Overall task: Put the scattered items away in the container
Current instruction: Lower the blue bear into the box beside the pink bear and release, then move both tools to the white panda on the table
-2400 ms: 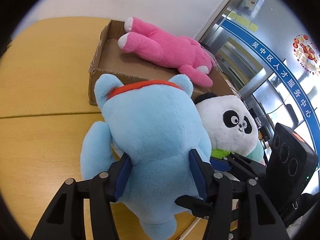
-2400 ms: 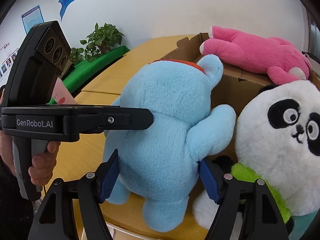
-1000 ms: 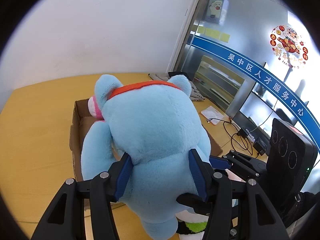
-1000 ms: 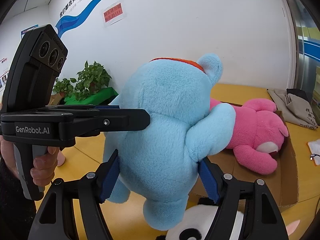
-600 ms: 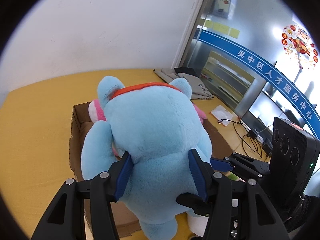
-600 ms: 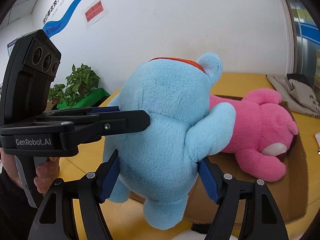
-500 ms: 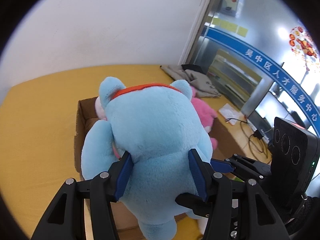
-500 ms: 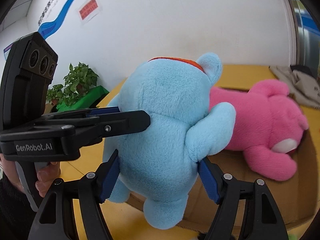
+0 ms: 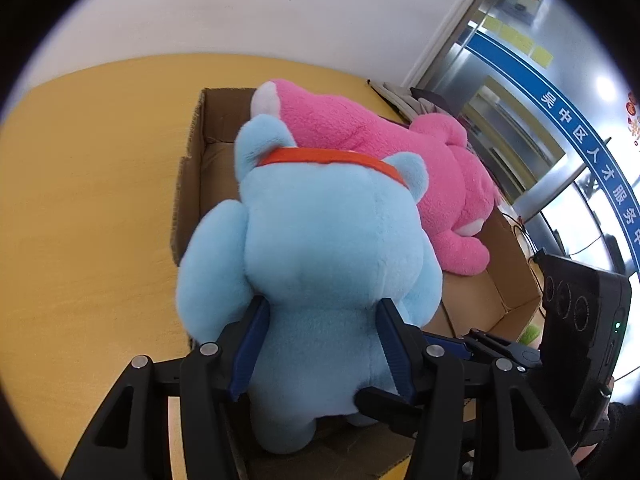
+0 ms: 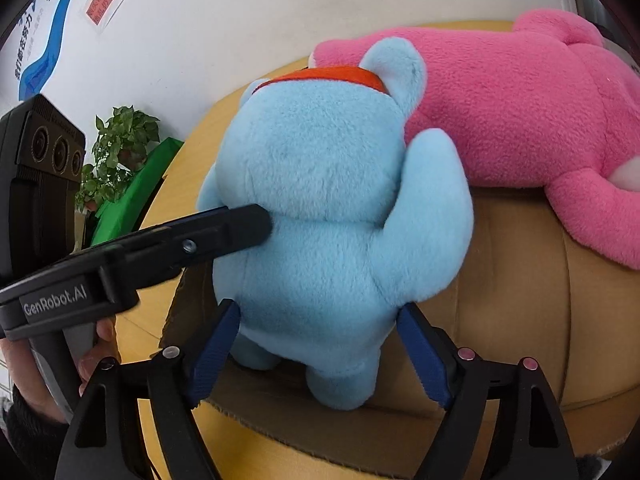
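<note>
A light blue plush toy (image 9: 328, 264) with an orange collar stands upright at the near end of the open cardboard box (image 9: 192, 184), its feet down on the box (image 10: 512, 280). My left gripper (image 9: 322, 308) is shut on the toy's lower body, pads pressed into both sides. In the right wrist view the same blue toy (image 10: 332, 208) is between the jaws of my right gripper (image 10: 318, 312), which are opening; its pads stand just off the fur. A pink plush toy (image 9: 360, 128) lies along the box behind the blue one and fills the right wrist view's upper right (image 10: 520, 112).
The box sits on a yellow table (image 9: 80, 200). A potted plant (image 10: 116, 140) stands at the far left wall. Grey cloth (image 9: 416, 100) and cables lie beyond the box near glass doors. A hand (image 10: 100, 344) holds the left gripper's handle.
Both grippers have come down with the blue toy, from above the box to its near end beside the pink toy. The right jaws have widened off the toy.
</note>
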The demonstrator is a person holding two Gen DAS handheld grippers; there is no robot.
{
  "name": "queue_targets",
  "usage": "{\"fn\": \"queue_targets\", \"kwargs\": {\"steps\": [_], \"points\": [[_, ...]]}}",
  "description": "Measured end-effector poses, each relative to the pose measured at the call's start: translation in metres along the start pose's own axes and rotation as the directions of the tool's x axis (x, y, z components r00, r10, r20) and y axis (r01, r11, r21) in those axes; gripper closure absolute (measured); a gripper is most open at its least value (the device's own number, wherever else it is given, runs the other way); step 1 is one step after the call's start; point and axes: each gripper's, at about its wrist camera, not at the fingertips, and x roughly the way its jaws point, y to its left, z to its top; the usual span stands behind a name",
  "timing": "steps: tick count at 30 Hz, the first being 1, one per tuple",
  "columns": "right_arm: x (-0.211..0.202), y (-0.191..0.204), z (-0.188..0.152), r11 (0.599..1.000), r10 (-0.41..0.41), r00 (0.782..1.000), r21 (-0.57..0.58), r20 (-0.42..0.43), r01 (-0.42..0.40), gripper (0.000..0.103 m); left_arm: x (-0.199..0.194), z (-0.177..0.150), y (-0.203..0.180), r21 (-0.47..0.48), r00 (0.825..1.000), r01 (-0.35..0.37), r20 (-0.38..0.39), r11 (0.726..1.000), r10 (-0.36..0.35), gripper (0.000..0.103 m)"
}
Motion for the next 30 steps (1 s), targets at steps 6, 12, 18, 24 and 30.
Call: {"fn": "queue_targets", "kwargs": {"steps": [6, 12, 18, 24, 30], "points": [[-0.089, -0.012, -0.005, 0.999, 0.048, 0.989, -0.032, 0.138, -0.044, 0.001, -0.049, -0.016, -0.026, 0.012, 0.985, -0.096, 0.148, 0.995, 0.093, 0.036], [-0.158, -0.059, 0.01, 0.965, -0.146, 0.97, -0.189, 0.194, 0.183, 0.0, -0.031, -0.054, -0.027, -0.018, 0.993, -0.099, 0.061, 0.995, 0.1, 0.036], [-0.137, -0.129, -0.005, 0.94, -0.302, 0.953, -0.172, -0.018, 0.294, 0.0, -0.026, -0.08, -0.022, -0.052, 0.996, -0.074, 0.044, 0.996, 0.076, 0.038], [-0.127, -0.163, -0.017, 0.951, -0.297, 0.952, -0.115, -0.068, 0.288, 0.001, -0.031, -0.089, -0.03, -0.051, 0.994, -0.104, 0.035, 0.993, 0.105, 0.038], [-0.131, -0.166, -0.026, 0.94, -0.319, 0.947, -0.143, -0.038, 0.311, 0.001, -0.035, -0.094, -0.036, -0.051, 0.994, -0.109, 0.028, 0.993, 0.11, 0.038]]}}
